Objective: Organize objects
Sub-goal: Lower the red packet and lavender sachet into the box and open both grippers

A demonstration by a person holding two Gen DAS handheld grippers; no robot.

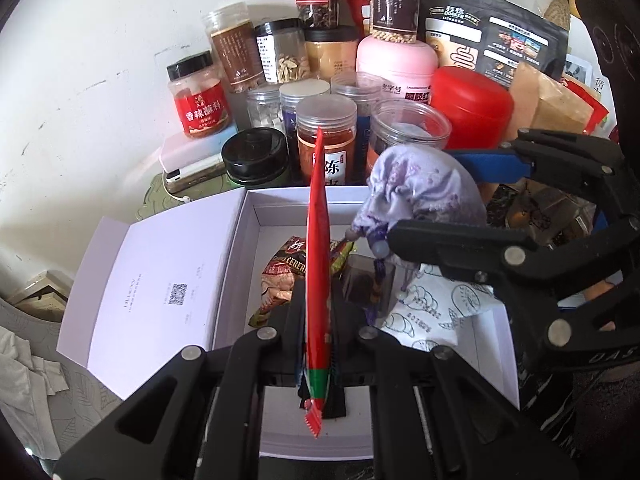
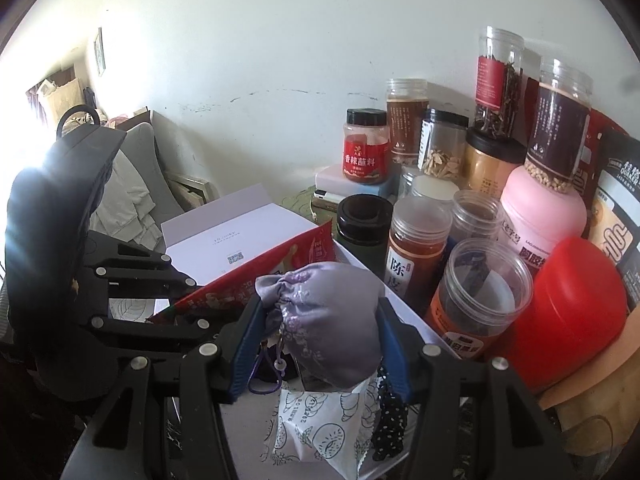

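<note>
The open white box lies directly beneath both hands. The right gripper clamps a lilac drawstring pouch over it; the left gripper pinches a red sachet edge-on (long axis pointing away).

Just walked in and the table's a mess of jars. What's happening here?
A person is sorting things into an open white box with two handheld grippers. The left gripper is shut on a flat red packet held edge-on over the box. The right gripper is clamped on a lilac drawstring pouch, also above the box. Snack packets and a white printed sachet already lie inside; spice jars crowd behind.
</note>
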